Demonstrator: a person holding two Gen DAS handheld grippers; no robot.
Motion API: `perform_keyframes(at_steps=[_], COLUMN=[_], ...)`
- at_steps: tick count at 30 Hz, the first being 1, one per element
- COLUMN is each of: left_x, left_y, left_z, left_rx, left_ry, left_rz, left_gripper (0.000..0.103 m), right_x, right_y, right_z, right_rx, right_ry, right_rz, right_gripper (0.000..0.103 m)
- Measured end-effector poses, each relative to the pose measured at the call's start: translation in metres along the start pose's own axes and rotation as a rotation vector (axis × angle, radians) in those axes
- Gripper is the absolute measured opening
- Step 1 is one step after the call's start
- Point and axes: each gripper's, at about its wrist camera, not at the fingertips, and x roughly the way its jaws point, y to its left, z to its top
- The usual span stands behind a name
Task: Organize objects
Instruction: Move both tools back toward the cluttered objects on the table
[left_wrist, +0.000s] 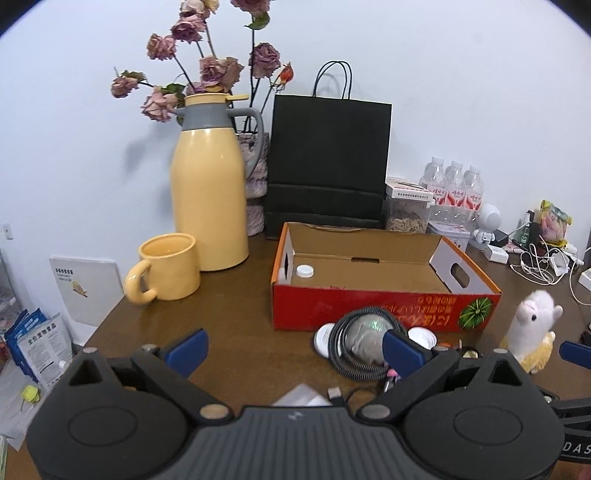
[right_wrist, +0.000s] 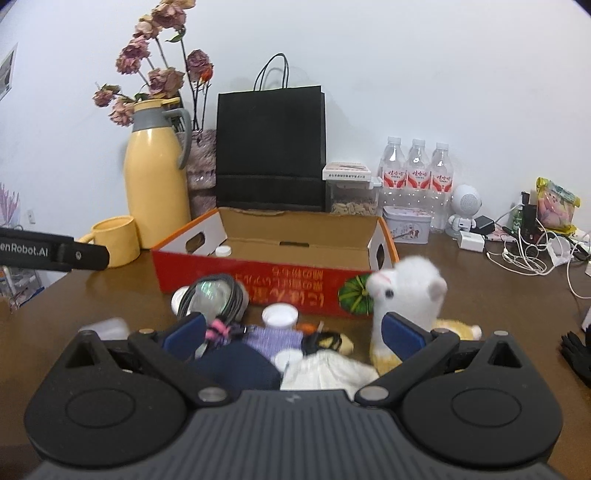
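An open red cardboard box (left_wrist: 369, 306) (right_wrist: 258, 280) sits mid-table with a white-capped bottle (left_wrist: 304, 271) (right_wrist: 223, 251) inside at its left end. In front of it lie a coiled black cable around a clear dome (left_wrist: 364, 343) (right_wrist: 212, 295), white lids (right_wrist: 280, 314), a doll in purple and white (right_wrist: 295, 350) and a white alpaca plush (left_wrist: 532, 328) (right_wrist: 406, 295). My left gripper (left_wrist: 293, 350) is open over bare table, its right fingertip by the dome. My right gripper (right_wrist: 293, 334) is open above the doll, its right finger against the alpaca.
A yellow jug (left_wrist: 208, 184), yellow mug (left_wrist: 166, 267), vase of dried roses (left_wrist: 207, 70) and black paper bag (left_wrist: 327, 166) stand behind the box. Water bottles (right_wrist: 417, 173), a tin (right_wrist: 406, 225), a small white robot figure (right_wrist: 465, 208) and tangled cables (right_wrist: 524, 254) fill the back right.
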Motion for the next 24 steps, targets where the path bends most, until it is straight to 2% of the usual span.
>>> perform_keyframes(at_steps=[11,18,24], left_x=[-0.028,-0.028,-0.022], left_y=[0.02,0.023,0.01], left_z=[-0.032,-0.054,-0.055], left_rx=[-0.022,-0.032,-0.033], left_ry=[0.049,0.119,0.145], left_rz=[0.041,0.044,0.043], left_gripper=[0.101,0.101,0.101], right_x=[-0.032,-0.043,-0.048], right_y=[-0.005,-0.016,-0.03], right_z=[-0.027,-0.043,-0.049], right_rx=[-0.013,-0.013,-0.009], right_ry=[0.024,0.054,0.057], right_rz=[0.024,0.008,-0.016], right_gripper=[0.103,0.103,0.103])
